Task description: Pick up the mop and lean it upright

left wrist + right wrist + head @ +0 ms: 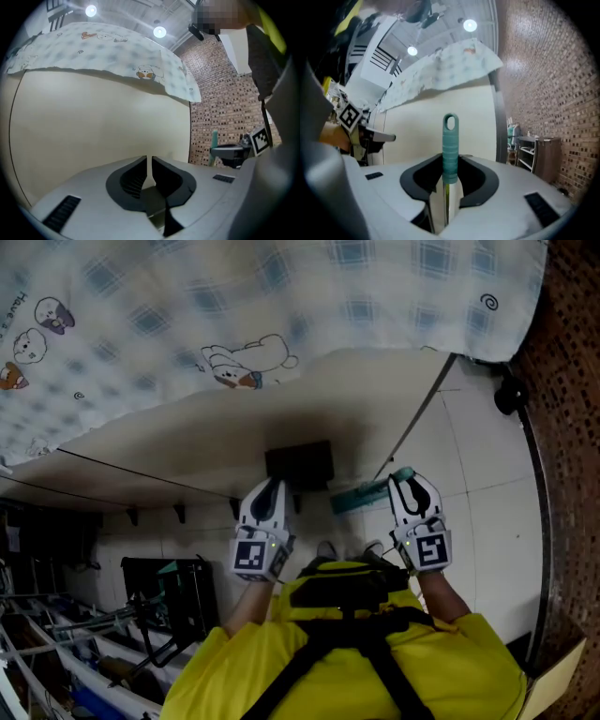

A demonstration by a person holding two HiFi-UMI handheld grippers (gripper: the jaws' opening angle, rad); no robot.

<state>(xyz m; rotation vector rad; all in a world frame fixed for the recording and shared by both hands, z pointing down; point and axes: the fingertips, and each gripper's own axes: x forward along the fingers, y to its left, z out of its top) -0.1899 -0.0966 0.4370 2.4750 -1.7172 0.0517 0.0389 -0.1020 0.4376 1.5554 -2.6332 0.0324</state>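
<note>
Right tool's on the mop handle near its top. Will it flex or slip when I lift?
The mop handle looks like a rigid metal tube, so it probably won't flex. Its ribbed teal grip should resist slipping in the right tool. Held near the top, the unseen mop head may swing it.

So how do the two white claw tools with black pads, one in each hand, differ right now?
The left gripper has its jaws together and empty; the right gripper has its jaws closed on the teal-gripped metal mop handle. Nothing sticks out past the left gripper, while the handle's loop end sticks out past the right gripper. Both are the same white and black build.
</note>
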